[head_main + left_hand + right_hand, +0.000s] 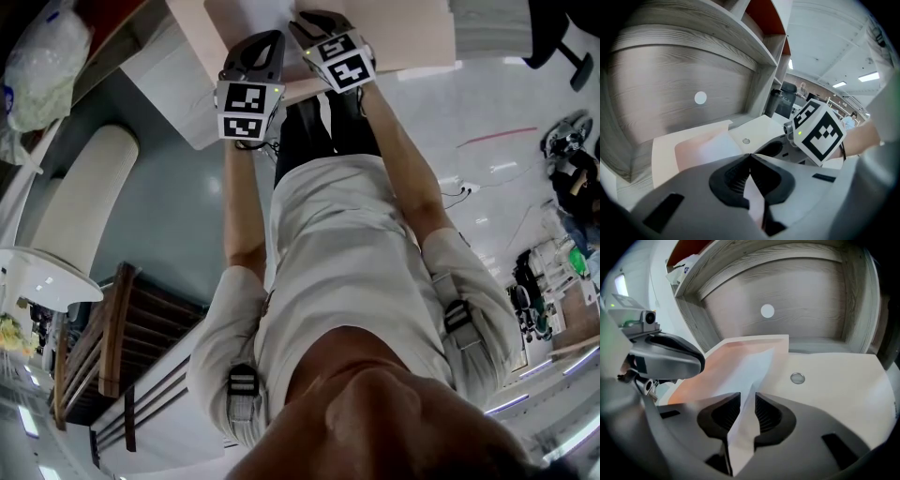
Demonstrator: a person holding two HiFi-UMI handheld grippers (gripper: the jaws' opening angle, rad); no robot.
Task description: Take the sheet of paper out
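White sheet of paper runs from a pinkish cover, which lies flat on the tabletop, up to the right tool, which is clamped on its near edge. The left tool is closed too, on a pale edge; whether that is sheet or cover I cannot tell. The step in hand looks like the grip before the pull. Next, the sheet wants drawing straight toward the person, gently enough not to tear.
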